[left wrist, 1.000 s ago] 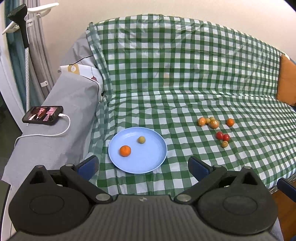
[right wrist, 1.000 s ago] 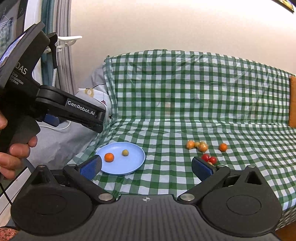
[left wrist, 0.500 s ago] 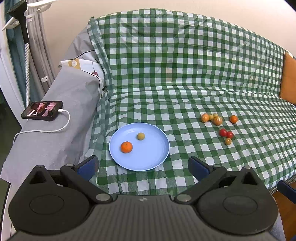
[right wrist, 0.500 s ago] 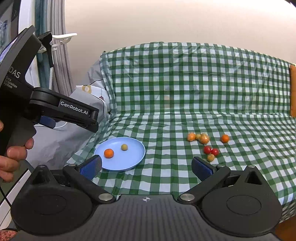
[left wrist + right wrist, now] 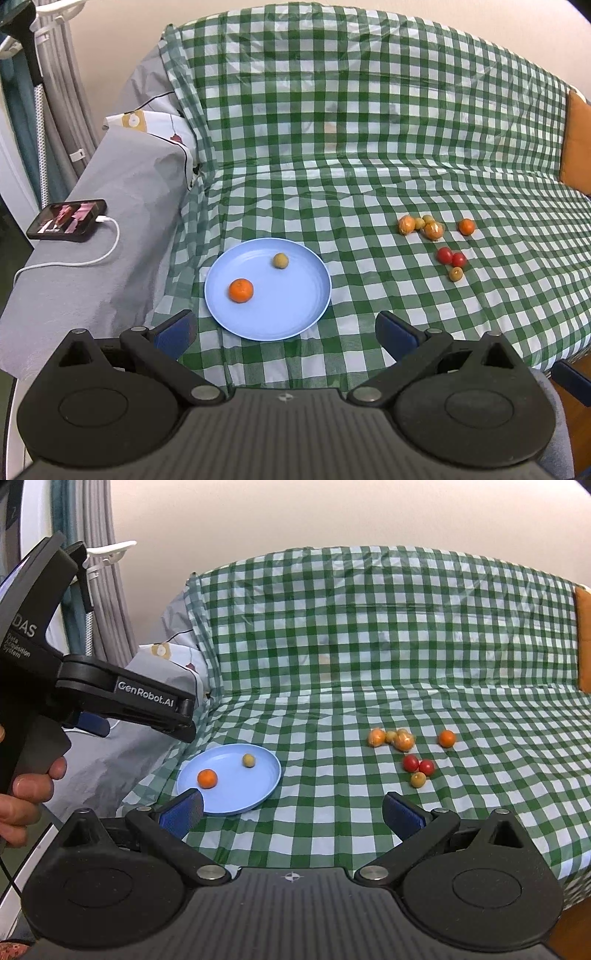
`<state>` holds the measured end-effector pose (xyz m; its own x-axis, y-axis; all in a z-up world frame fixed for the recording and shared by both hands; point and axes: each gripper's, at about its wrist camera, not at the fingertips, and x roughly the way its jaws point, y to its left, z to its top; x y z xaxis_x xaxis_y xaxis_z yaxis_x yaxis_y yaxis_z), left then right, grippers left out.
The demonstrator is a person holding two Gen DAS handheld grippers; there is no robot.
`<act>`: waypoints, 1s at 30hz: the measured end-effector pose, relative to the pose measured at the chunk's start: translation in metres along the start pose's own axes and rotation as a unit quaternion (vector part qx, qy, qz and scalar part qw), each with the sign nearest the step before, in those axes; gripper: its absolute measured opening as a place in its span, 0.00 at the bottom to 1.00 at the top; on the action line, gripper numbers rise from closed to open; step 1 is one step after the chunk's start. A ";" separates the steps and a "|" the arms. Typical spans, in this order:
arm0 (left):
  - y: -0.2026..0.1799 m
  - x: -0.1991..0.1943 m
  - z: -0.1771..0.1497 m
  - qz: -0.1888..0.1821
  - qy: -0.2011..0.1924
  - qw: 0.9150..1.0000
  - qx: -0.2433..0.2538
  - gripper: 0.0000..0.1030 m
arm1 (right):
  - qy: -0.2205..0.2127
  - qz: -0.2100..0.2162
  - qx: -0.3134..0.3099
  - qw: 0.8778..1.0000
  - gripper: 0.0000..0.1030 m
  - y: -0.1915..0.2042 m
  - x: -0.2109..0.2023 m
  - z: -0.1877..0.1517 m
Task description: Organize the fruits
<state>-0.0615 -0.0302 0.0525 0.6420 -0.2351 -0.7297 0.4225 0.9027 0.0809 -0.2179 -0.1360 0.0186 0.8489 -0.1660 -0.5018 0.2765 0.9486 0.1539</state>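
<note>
Readable writing appears only in the right wrist view, all of it on the left gripper held at the left edge. Its side arm carries "GenRobot.AI" in pale letters. Higher up, on the sloping black body, stands "DAS" — cut off at the frame edge — with small lines beneath reading "Data Acquisition System". The phone screen in the left wrist view shows a picture but nothing legible.

Black left gripper, white "GenRobot.AI" lettering, blue jaws, 2 silver screws.
</note>
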 end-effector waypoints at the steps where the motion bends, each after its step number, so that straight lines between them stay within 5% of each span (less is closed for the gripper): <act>1: -0.001 0.002 0.001 0.000 0.002 1.000 0.000 1.00 | 0.001 -0.001 0.003 1.000 0.99 -0.001 0.002 0.000; 19: -0.036 0.056 0.022 0.009 0.038 0.999 0.018 1.00 | 0.026 -0.025 0.051 0.998 0.99 -0.051 0.051 -0.001; 30: -0.098 0.132 0.056 -0.005 0.045 0.997 0.059 1.00 | 0.024 -0.137 0.094 0.986 0.99 -0.150 0.121 -0.005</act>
<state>0.0176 -0.1697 -0.0135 0.5802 -0.2056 -0.7881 0.5038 0.8509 0.1489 -0.1584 -0.2968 -0.0693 0.7100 -0.3916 -0.5852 0.5749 0.8024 0.1605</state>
